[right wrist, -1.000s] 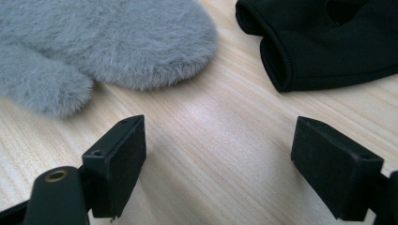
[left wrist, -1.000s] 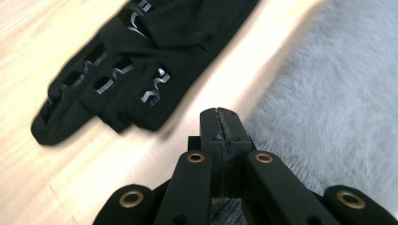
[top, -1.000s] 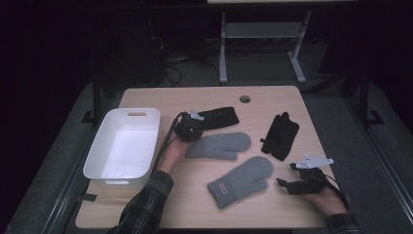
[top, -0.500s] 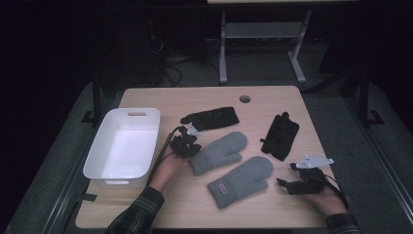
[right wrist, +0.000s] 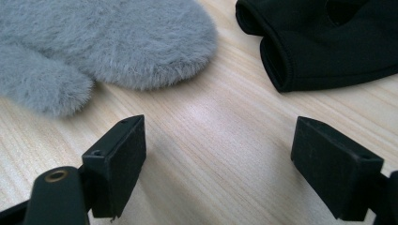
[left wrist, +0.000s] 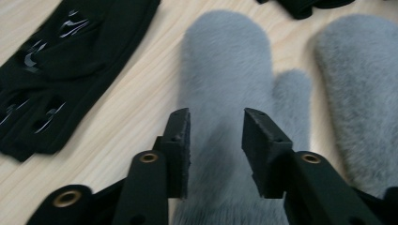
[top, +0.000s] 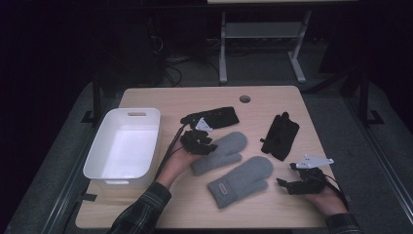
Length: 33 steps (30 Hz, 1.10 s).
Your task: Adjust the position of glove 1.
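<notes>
on your far left the white bin (top: 122, 146) sits at the table (top: 253, 97) edge, with its near end hanging a little over the front corner. just right of it your left hand (top: 178, 161) holds the left gripper (top: 198, 141) at the cuff end of the upper grey mitten (top: 221, 151). in the left gripper view the jaws have just been opening: they stand apart with a clear gap, the pads hang over the mitten's (left wrist: 230, 93) fur, and nothing is pinched between them. the mitten lies flat on the wood, thumb toward you, its rounded tip pointing away to the right.

behind that gripper, toward the far side, lies a black glove with white print (top: 214, 117), flat and well clear of the bin. in the left gripper view it (left wrist: 61, 61) lies to the left of the mitten, not touching it.

next comes the second grey mitten (top: 241, 180), nearer to you, with a small label near its cuff. it lies just beside the first one, and i cannot tell whether they touch.

farther right a second black glove (top: 280, 135) lies on the wood, apart from both mittens.

on your far right the right gripper (top: 304, 180) rests low near the table's front edge. in the right gripper view its jaws stand wide apart over bare wood and grip nothing, with the lower mitten's (right wrist: 108, 42) tip and the black glove's (right wrist: 328, 42) cuff just ahead.
</notes>
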Each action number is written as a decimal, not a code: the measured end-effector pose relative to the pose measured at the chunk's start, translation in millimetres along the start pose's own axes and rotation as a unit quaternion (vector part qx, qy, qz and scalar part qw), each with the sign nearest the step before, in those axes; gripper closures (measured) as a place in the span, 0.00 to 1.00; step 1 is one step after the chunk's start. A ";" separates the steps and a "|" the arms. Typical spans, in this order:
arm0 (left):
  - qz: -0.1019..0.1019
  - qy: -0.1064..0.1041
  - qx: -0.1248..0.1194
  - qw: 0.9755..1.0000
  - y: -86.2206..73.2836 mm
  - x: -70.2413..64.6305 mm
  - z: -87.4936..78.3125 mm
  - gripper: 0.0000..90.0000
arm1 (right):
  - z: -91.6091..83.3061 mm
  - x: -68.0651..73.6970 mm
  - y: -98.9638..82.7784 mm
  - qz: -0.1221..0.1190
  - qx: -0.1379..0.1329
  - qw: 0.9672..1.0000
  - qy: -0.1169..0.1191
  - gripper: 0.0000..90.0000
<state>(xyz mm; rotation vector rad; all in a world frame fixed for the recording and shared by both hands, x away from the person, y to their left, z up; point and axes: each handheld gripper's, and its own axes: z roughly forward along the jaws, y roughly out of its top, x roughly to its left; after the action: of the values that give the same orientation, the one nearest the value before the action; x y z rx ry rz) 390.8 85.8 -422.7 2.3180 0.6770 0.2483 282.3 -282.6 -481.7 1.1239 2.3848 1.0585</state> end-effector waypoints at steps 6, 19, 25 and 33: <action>0.026 -0.013 0.012 1.000 2.7 -5.4 15.3 0.53 | 0.1 -0.1 0.0 0.000 -0.001 1.000 0.000 0.20; 0.018 -0.031 0.034 0.999 -9.2 -3.1 36.0 0.54 | 0.1 0.1 0.0 0.001 0.000 1.000 0.000 0.20; 0.035 -0.027 0.034 0.998 -10.2 -7.6 36.5 0.76 | 0.1 0.1 0.0 0.001 0.000 1.000 0.000 0.20; 0.003 -0.054 0.020 0.998 -10.8 0.4 31.5 0.91 | 0.8 -0.2 0.1 0.001 -0.002 1.000 0.001 0.20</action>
<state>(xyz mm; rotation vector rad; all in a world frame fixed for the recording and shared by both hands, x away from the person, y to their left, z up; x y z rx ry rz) 398.0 74.6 -453.3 2.3534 0.6258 0.1117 282.9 -282.3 -482.2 1.1246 2.3823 1.0665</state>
